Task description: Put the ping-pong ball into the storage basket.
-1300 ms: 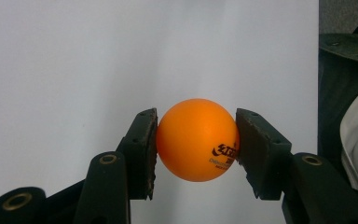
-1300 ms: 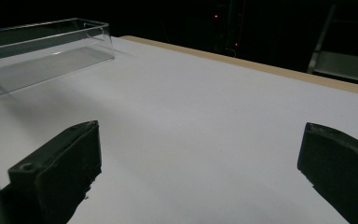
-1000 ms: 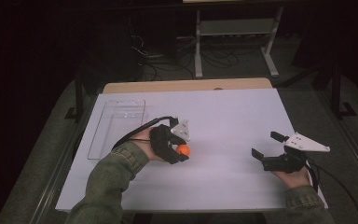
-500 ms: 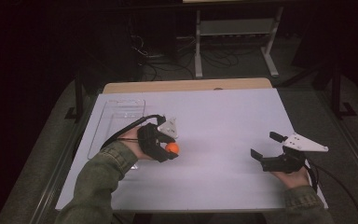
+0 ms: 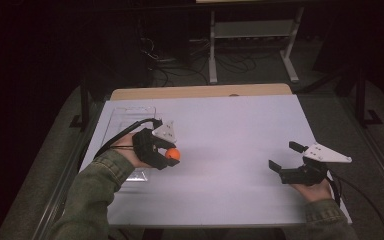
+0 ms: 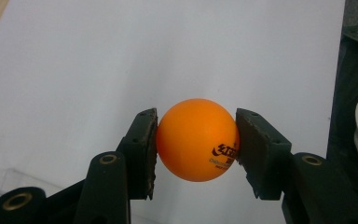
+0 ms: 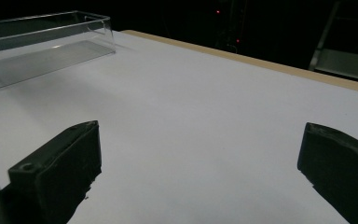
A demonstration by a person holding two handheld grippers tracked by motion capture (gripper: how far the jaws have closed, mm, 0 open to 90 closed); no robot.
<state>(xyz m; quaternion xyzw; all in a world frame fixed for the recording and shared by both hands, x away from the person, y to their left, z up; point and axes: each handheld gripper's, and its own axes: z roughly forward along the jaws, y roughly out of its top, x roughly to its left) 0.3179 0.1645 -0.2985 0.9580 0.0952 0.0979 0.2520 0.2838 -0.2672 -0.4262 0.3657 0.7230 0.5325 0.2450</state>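
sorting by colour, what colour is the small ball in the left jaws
Orange, with dark printed lettering; the small round ball shows best in the left gripper view.

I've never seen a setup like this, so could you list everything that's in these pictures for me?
Small round orange plastic ball: one, orange, clamped between the left tongs' pads.
Clear rectangular plastic tray: one, transparent, at the table's left side.
White-topped table: one, white with a tan far edge.
Grey metal shelf frame: one, grey, on the floor beyond the table.
Left tongs: one pair, black, shut on the ball near the tray.
Right tongs: one pair, black, open, at the table's right.
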